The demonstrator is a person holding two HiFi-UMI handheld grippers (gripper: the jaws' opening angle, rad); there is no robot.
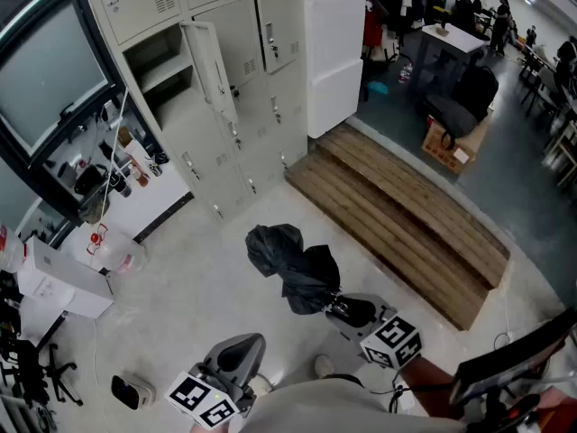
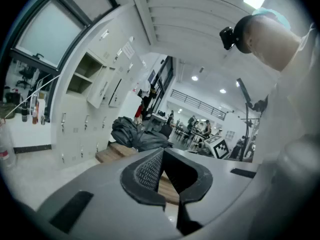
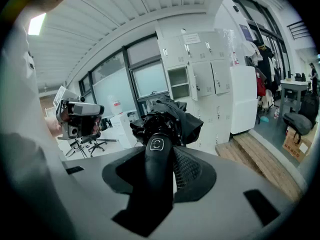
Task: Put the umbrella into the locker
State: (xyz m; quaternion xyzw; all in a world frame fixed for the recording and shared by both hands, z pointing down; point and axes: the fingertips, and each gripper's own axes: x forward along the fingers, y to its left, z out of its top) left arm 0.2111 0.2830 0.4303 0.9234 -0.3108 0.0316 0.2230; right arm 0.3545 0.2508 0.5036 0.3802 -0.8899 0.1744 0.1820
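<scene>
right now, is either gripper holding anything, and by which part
The right gripper grips the black umbrella by its handle; the left gripper holds nothing.

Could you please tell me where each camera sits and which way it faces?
Head view: on the person's head, facing steeply down at floor and lockers; left claw, right claw, torso show.
Left gripper view: on the left claw, facing along its empty jaws towards the lockers; torso at right.
Right gripper view: on the right claw, facing along jaws clamping the umbrella; torso at left.
Shared: all show the umbrella and lockers.
</scene>
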